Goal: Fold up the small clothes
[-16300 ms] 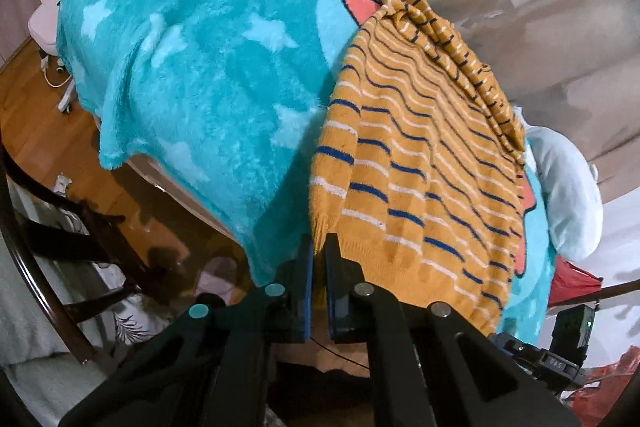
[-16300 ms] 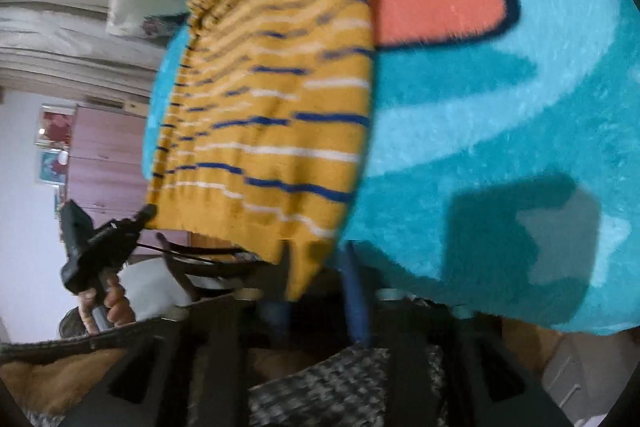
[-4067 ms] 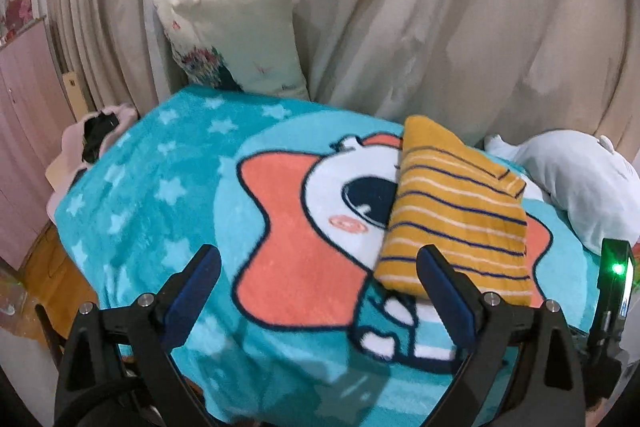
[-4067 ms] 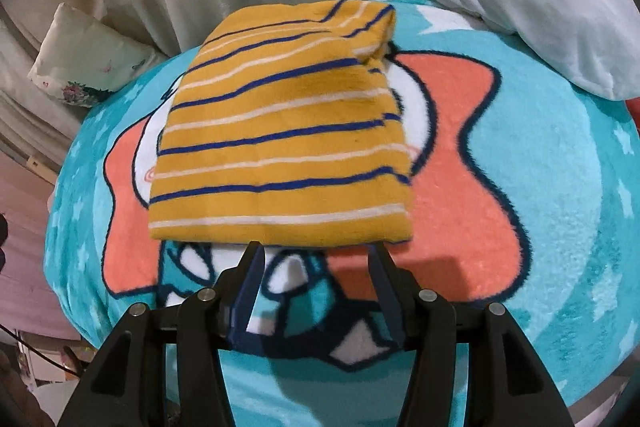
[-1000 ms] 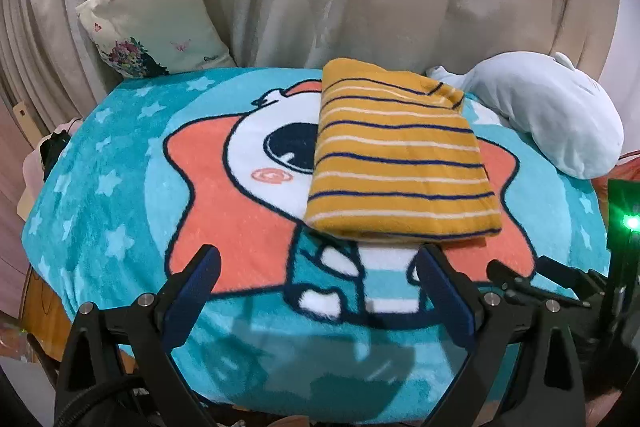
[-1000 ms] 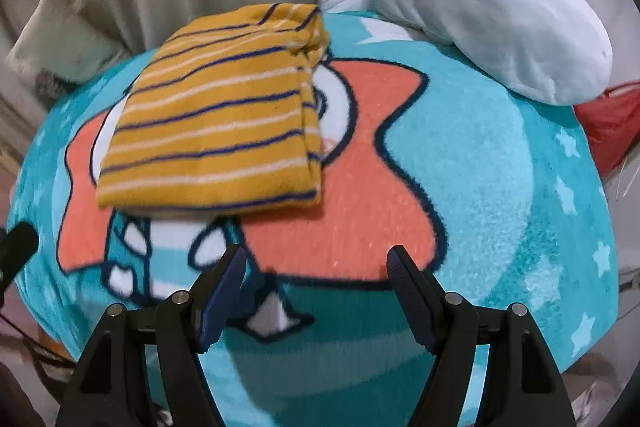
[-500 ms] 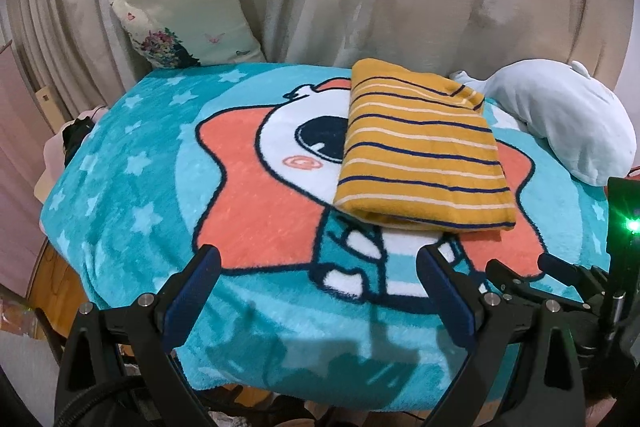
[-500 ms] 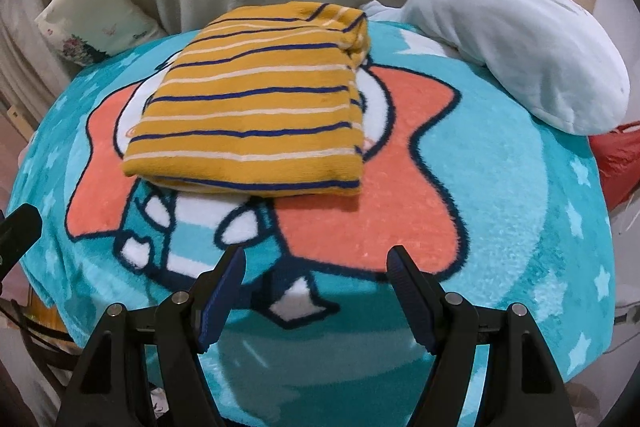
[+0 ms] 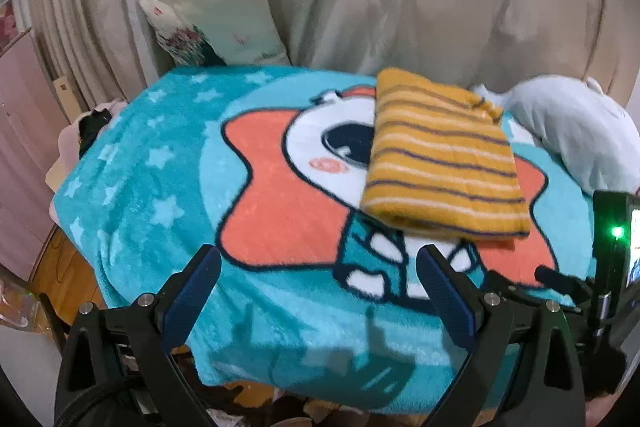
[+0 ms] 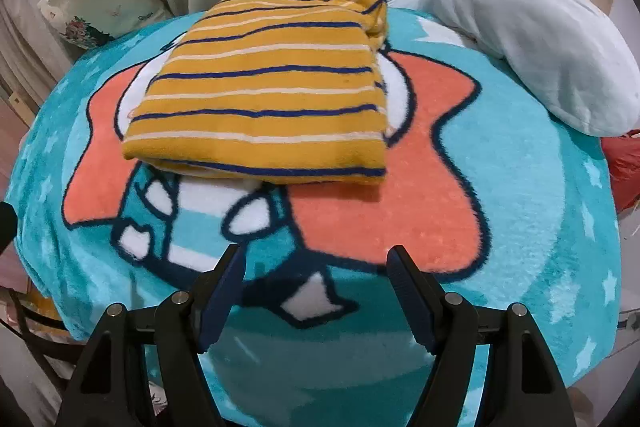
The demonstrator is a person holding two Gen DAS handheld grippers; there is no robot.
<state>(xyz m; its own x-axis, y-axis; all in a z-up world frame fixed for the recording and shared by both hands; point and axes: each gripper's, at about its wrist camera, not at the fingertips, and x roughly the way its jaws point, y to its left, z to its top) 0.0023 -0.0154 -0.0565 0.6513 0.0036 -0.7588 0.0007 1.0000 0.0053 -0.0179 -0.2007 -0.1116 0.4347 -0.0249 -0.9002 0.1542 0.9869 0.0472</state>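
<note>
Now we hold both grippers, left gripper (image 9: 318, 263) and right gripper (image 10: 316, 263), spread wide and empty, near the folded sweater (image 10: 264, 83) on the blanket (image 10: 520, 187).

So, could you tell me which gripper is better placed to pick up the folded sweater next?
Right. The right gripper is open and faces the folded sweater head-on; the left gripper, also open, sees it off to one side.

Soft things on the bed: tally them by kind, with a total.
Folded striped sweater: 1
Blanket: 1
Floral pillow: 1
Pale blue plush: 1
Total: 4
</note>
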